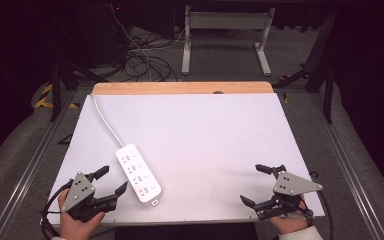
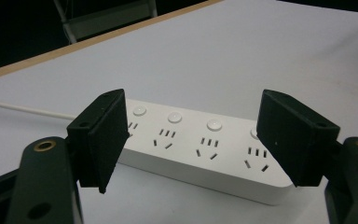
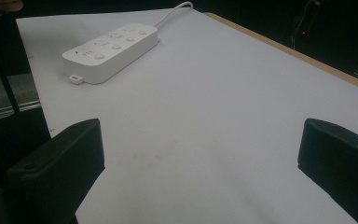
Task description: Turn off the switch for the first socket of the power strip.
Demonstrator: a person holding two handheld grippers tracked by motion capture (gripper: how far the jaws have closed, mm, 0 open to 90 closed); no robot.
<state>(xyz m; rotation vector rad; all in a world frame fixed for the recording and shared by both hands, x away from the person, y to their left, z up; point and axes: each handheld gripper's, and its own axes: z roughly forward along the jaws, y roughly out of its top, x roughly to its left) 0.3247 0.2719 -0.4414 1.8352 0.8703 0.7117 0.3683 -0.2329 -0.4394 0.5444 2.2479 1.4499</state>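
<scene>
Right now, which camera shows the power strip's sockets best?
The left gripper view: the power strip lies close, slots and buttons sharp between the open fingers. The high view gives its whole outline and cord; the right gripper view shows it far and small.

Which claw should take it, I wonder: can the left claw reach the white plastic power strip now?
Probably yes: the open left claw faces the white plastic power strip, nothing between them.

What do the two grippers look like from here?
Both are black two-jaw tools. The left gripper and right gripper each carry a grey three-cornered plate with dark dots and trail a black cable. Their jaws end in flat, blocky black pads.
</scene>
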